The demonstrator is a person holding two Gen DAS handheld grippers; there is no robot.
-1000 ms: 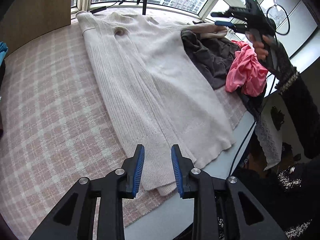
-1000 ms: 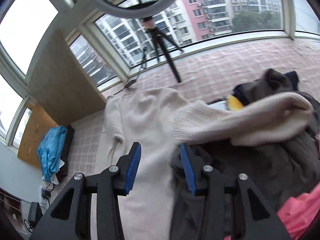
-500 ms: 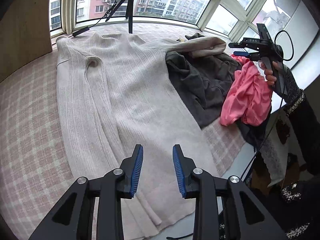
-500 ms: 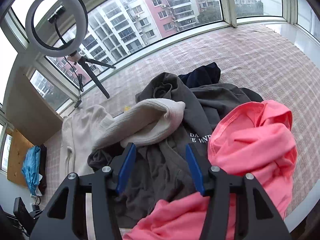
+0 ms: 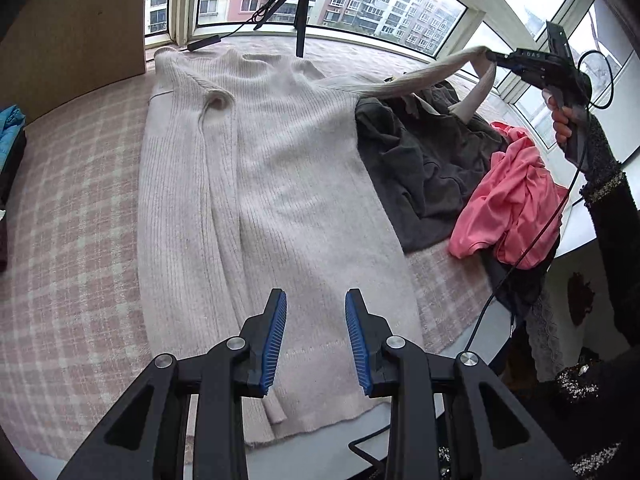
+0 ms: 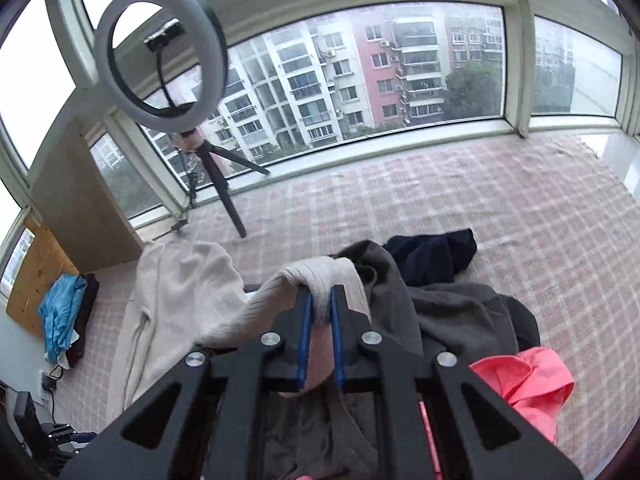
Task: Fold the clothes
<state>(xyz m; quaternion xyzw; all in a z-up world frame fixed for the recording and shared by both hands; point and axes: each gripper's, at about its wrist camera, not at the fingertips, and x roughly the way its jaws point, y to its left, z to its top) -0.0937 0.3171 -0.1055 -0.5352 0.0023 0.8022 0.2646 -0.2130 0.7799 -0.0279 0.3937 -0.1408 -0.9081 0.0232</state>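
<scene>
sweater (image 5: pixel 280 184) lay flat on the checked surface (image 5: pixel 80 240). right gripper (image 6: pixel 320 312), jaws just closed, pinched its sleeve (image 6: pixel 320 276), lifting it off the grey pile (image 5: pixel 432 160), likely to fold inward. left gripper (image 5: pixel 316 336) hovered spread over the hem.

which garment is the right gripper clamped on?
The cream sweater: the right gripper pinches its sleeve; the grey and pink garments lie loose.

Bare checked cloth (image 5: pixel 72 240) left of sweater (image 5: pixel 288 184).
</scene>
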